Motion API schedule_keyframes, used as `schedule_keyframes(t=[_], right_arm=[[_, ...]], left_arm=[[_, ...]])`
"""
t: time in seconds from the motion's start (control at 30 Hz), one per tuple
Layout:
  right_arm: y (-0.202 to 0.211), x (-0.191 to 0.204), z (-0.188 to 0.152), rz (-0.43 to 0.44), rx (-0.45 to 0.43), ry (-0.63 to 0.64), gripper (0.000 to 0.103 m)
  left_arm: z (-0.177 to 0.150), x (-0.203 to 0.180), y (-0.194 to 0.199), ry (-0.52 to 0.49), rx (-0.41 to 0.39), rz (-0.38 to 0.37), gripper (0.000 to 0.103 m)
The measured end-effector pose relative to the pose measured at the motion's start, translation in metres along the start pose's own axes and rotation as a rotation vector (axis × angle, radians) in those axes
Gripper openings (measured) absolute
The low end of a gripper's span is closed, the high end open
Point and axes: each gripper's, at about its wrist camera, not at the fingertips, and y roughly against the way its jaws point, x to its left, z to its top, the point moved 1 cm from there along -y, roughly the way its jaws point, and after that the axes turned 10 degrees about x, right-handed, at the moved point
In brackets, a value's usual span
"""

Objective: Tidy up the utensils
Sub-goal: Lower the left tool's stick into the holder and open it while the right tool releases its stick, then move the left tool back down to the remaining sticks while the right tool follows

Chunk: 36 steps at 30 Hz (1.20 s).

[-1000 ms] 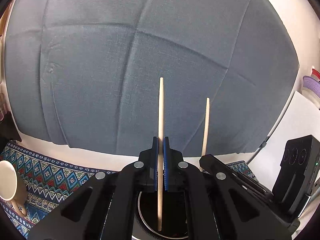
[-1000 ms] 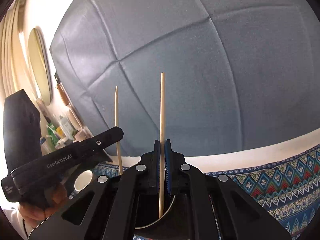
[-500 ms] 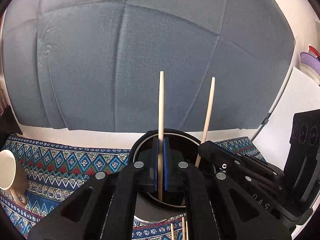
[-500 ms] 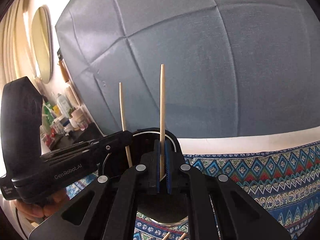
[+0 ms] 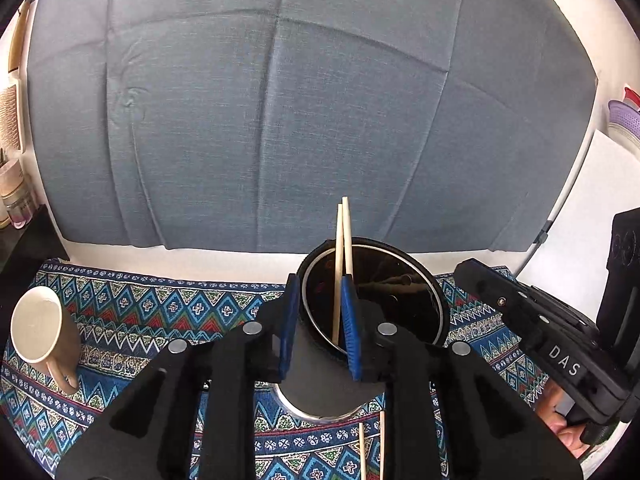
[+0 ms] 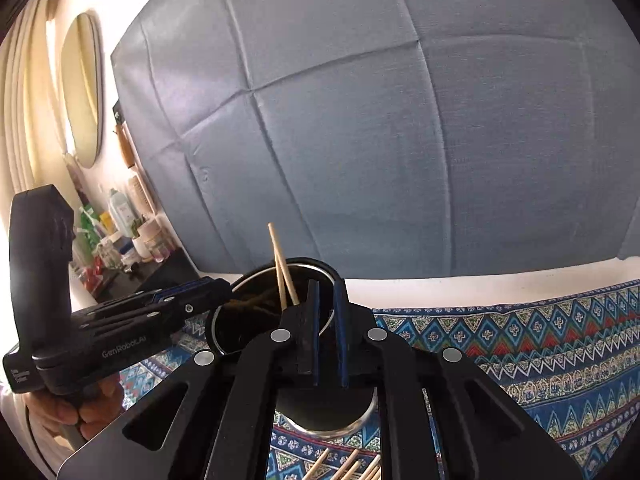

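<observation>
Now both grippers, left gripper and right gripper, hang with jaws apart, should lift straight off the holder without knocking its two chopsticks.

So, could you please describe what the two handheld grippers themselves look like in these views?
Both are matte black plastic with silver round rivets and ribbed blue pads. The left gripper reads "GenRobot.AI" in white on its side; the right gripper bears white letters "DAS". Each has a chunky black handle held by a bare hand; no cables or sleeves show.
</observation>
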Motion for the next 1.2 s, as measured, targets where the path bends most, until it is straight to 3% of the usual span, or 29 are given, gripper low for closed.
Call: schedule_keyframes(t=[0.03,0.2,0.33,0.37,0.5,0.6,0.8,1.2], right_arm=[[0.003,-0.002,0.0,-0.007,-0.002,-0.011,0.011],[0.02,-0.008,-0.001,-0.045,-0.021,-0.03,0.044],[0.029,-0.013,-0.007,-0.066,-0.006,-0.053,0.058],[0.031,-0.014,-0.009,-0.072,0.0,-0.06,0.062],[0.033,-0.02,-0.021,-0.093,0.047,-0.086,0.077],[0.033,-0.023,-0.03,-0.125,0.084,-0.105,0.085],[0.026,-0.028,-0.047,-0.176,0.182,-0.137,0.085],[0.004,-0.039,-0.1,-0.259,0.394,-0.186,0.086]], left_arm=[[-0.001,0.002,0.004,0.006,-0.004,0.002,0.027],[-0.006,0.012,0.016,0.024,0.011,0.017,0.048],[-0.015,0.015,0.021,0.028,0.032,0.025,0.062],[-0.017,0.014,0.021,0.026,0.048,0.029,0.07],[-0.028,0.014,0.017,0.011,0.109,0.053,0.082],[-0.035,0.013,0.01,0.022,0.153,0.054,0.084],[-0.049,0.014,0.0,0.033,0.22,0.082,0.093],[-0.085,0.011,-0.028,0.049,0.393,0.113,0.096]])
